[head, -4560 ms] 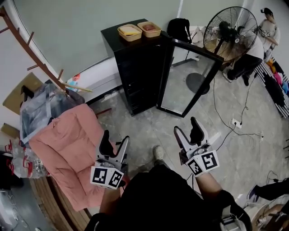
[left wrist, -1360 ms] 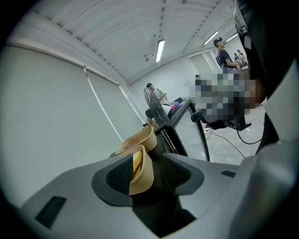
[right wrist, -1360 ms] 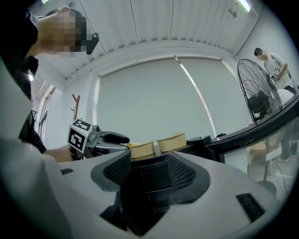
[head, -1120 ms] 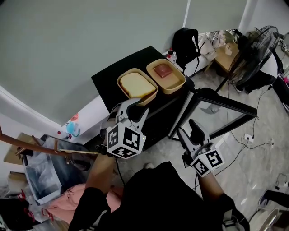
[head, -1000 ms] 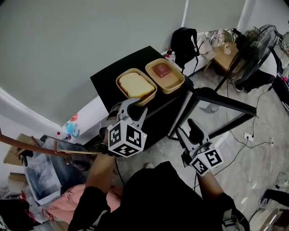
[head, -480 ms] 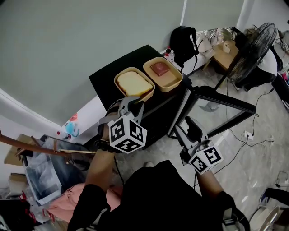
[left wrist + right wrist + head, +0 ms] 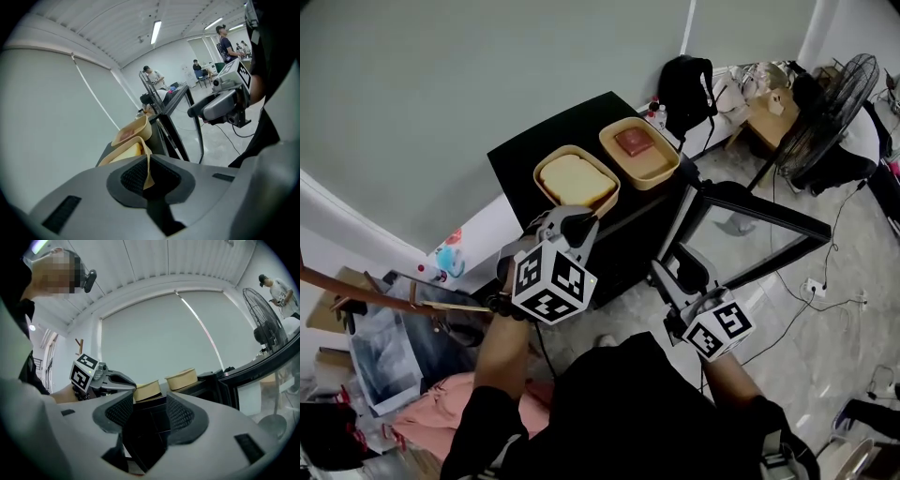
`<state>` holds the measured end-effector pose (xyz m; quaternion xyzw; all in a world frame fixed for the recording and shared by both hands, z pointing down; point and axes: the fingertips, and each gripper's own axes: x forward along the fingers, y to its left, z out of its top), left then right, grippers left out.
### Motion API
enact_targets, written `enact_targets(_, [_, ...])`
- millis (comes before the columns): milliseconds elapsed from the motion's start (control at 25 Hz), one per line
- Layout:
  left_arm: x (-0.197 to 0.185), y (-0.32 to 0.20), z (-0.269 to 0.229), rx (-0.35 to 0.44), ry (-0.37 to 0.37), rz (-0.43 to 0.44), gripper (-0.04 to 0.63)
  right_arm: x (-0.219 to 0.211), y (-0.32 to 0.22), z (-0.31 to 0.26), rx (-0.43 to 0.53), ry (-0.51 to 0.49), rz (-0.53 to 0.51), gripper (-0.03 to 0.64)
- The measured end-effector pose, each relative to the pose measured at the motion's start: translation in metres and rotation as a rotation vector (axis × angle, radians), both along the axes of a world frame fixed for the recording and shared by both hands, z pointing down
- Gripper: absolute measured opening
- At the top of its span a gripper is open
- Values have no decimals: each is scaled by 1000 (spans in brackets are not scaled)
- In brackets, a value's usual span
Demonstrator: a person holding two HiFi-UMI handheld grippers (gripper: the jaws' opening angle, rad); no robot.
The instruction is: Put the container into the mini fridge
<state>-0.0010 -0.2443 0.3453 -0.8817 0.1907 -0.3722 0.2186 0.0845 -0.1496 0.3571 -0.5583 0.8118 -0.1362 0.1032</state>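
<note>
Two tan containers stand on top of the black mini fridge (image 7: 525,152). The left container (image 7: 577,180) (image 7: 125,152) (image 7: 147,390) holds something pale yellow; the right one (image 7: 639,150) (image 7: 133,132) (image 7: 182,378) holds something reddish. My left gripper (image 7: 575,223) (image 7: 147,176) (image 7: 132,385) is shut on the near rim of the left container, and the thin rim shows pinched between its pads. My right gripper (image 7: 675,272) (image 7: 147,416) (image 7: 193,111) hangs in front of the fridge beside the open glass door (image 7: 741,225); its jaws are closing with nothing between them.
A standing fan (image 7: 839,103) and a black backpack (image 7: 684,82) are at the back right. Cables and a power strip (image 7: 811,279) lie on the floor. A wooden rack (image 7: 384,298) and a pink cushion (image 7: 431,436) are at the left. People sit far off.
My left gripper has closed its jaws on the near rim of the left container. My right gripper has drifted a little to the left and down.
</note>
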Motion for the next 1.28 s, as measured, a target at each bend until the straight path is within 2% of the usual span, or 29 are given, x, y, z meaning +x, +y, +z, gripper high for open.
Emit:
enact_targets(80, [-3,8,-1,-17,16,-3,34,-3,-1,3,-25,-47,-22,235])
enact_targets(160, [-5,16,-2,-30,31,-3,34,-5,-4,7,-76,-138,-48,234])
enact_targets(400, [-15,41,-4,-62,81,-10,32,-24,-18,13,-236,-536,-208,227])
enact_targets(600, [-21,57,-7,-86,107,-14,32,-47,-37,6,-328,-847,-355,310])
enact_targets(720, [-26,66,-7,-106,116,-18,32,-63,-43,1,-347,-900,-415,328])
enact_targets(840, [-32,74,-7,-113,111,-21,32,-78,-46,-6,-350,-901,-457,337])
enact_targets(1040, [-36,86,-6,-115,95,-19,32,-89,-53,-7,-354,-881,-473,341])
enact_targets(1280, [-40,100,-9,-149,126,-38,32,-94,-48,1,-378,-903,-497,337])
